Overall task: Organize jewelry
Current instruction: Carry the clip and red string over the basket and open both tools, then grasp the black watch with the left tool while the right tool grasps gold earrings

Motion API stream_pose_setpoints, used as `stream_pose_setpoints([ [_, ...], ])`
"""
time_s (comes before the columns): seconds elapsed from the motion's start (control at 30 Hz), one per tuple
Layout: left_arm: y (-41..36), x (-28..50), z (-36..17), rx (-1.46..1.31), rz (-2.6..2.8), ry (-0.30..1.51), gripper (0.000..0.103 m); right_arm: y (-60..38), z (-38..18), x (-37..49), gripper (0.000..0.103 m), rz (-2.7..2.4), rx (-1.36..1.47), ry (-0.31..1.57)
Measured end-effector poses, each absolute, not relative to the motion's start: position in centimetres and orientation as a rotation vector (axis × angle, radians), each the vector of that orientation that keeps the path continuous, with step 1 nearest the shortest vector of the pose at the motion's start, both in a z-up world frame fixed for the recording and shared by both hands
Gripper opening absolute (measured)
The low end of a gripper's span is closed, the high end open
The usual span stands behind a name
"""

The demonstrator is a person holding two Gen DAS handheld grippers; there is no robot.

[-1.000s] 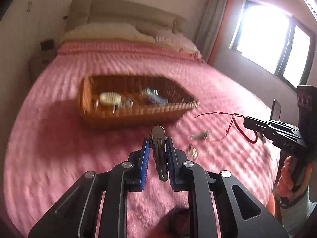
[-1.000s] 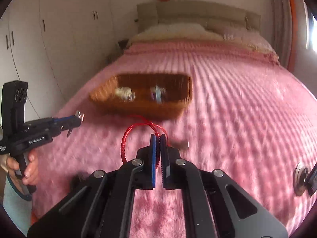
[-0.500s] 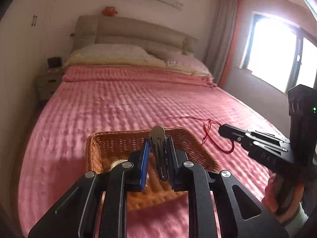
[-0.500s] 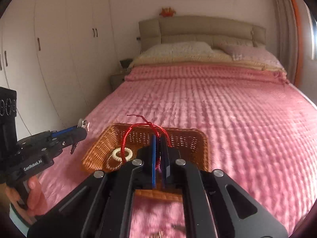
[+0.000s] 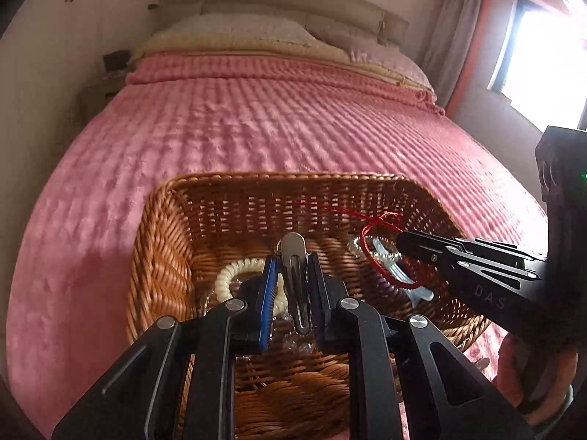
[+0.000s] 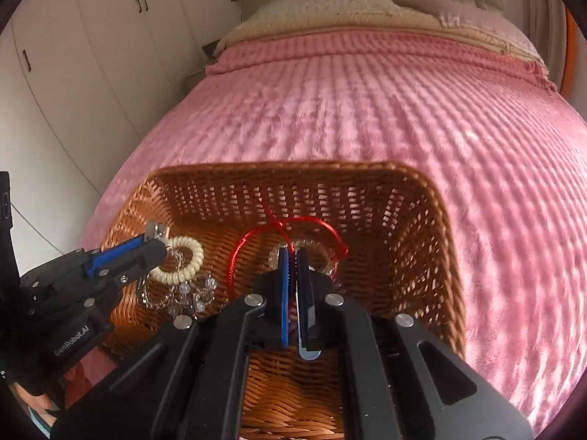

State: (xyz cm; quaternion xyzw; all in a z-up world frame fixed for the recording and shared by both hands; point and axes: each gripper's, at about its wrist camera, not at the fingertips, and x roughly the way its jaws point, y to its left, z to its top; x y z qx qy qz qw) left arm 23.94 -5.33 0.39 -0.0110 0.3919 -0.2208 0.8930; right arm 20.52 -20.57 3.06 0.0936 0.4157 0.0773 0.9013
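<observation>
A wicker basket (image 5: 161, 242) (image 6: 433, 227) sits on the pink bed. My left gripper (image 5: 291, 264) hangs over its middle, shut on a silver metal hair clip (image 5: 293, 278) that stands upright between the pads. My right gripper (image 6: 292, 256) is shut on a red string bracelet (image 6: 256, 236), whose loop dangles over the basket floor; the same red string bracelet (image 5: 381, 253) shows in the left wrist view at the right gripper's (image 5: 401, 238) tip. In the right wrist view the left gripper (image 6: 156, 236) holds the hair clip (image 6: 156, 231) above a cream coil hair tie (image 6: 183, 262).
Inside the basket lie a cream coil hair tie (image 5: 234, 275), a clear crystal piece (image 6: 183, 293), a pearl bracelet (image 5: 370, 253) and a pale blue clip (image 5: 418, 291). The pink bedspread (image 5: 256, 128) spreads all around. Pillows and a headboard stand at the far end; white wardrobes (image 6: 73, 55) line the left.
Both grippers have travelled from above the bedspread to over the basket, which now fills the lower views. Each keeps its hold, the clip on the left and the red string on the right.
</observation>
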Motion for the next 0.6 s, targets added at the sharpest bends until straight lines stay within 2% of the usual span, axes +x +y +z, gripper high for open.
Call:
stream_pose_setpoints([
  [0.03, -5.4, 23.9, 0.3, -0.022, -0.461, 0.823, 0.016, -20.5, 3.0, 20.4, 0.004, 0.156, 0.192, 0.863],
  [0.07, -5.3, 23.9, 0.3, -0.028, -0.461, 0.828, 0.021, -20.5, 2.9, 20.5, 0.004, 0.162, 0.193, 0.870],
  [0.1, -5.1, 23.7, 0.4, -0.037, -0.469, 0.834, 0.034, -20.6, 2.8, 20.6, 0.004, 0.170, 0.199, 0.877],
  [0.17, -5.0, 23.4, 0.7, -0.045, -0.466, 0.819, 0.046, -20.8, 3.1, 20.1, 0.011, 0.174, 0.199, 0.881],
  [0.23, -4.5, 22.2, 1.5, -0.052, -0.471, 0.799, 0.047, -20.8, 3.7, 19.1, 0.015, 0.176, 0.181, 0.859],
  [0.6, -0.7, 9.9, 5.7, -0.073, -0.489, 0.666, 0.049, -21.6, 6.9, 7.7, 0.017, 0.256, 0.140, 0.774],
])
